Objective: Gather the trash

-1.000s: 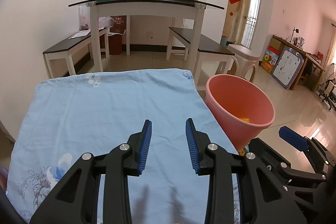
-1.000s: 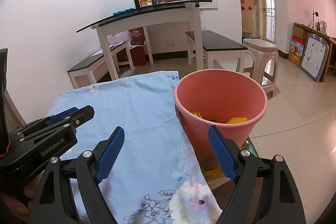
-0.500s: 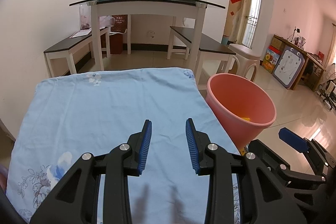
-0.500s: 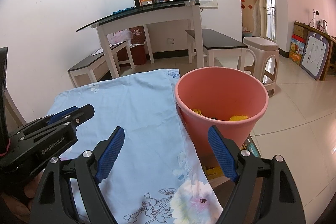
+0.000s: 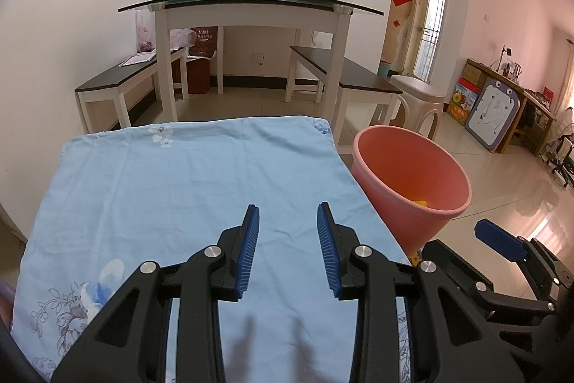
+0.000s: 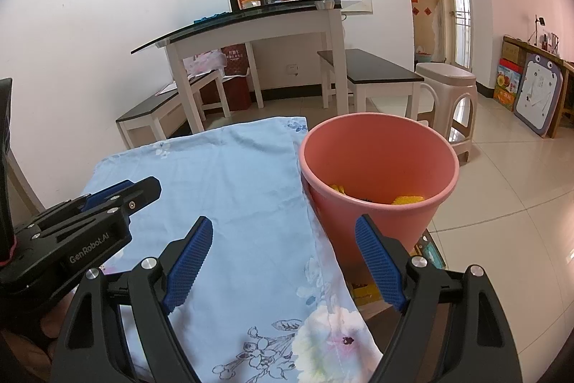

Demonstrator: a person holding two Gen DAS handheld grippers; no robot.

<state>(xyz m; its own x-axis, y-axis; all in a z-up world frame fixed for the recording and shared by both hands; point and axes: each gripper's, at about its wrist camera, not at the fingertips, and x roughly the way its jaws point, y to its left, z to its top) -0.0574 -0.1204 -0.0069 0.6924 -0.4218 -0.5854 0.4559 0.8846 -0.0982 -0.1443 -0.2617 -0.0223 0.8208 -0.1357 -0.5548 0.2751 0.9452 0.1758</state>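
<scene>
Both the left gripper (image 5: 287,246) and right gripper (image 6: 283,266) hang with jaws released, grasping nothing. The cloth (image 5: 193,182) shows no trash; the bucket (image 6: 380,167) holds some. Scan around before reaching.

left gripper (image 5: 287,246) eased back slightly, pink bin (image 5: 412,189) sits lower in view

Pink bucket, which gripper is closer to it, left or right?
Right. The right gripper hangs open beside the pink bucket, one finger in front of its wall. The left gripper, also open, sits over the blue floral cloth, farther from it.

Black plastic grippers, ribbed blue jaws, silver screws, white "GenRobot.AI" lettering
</scene>
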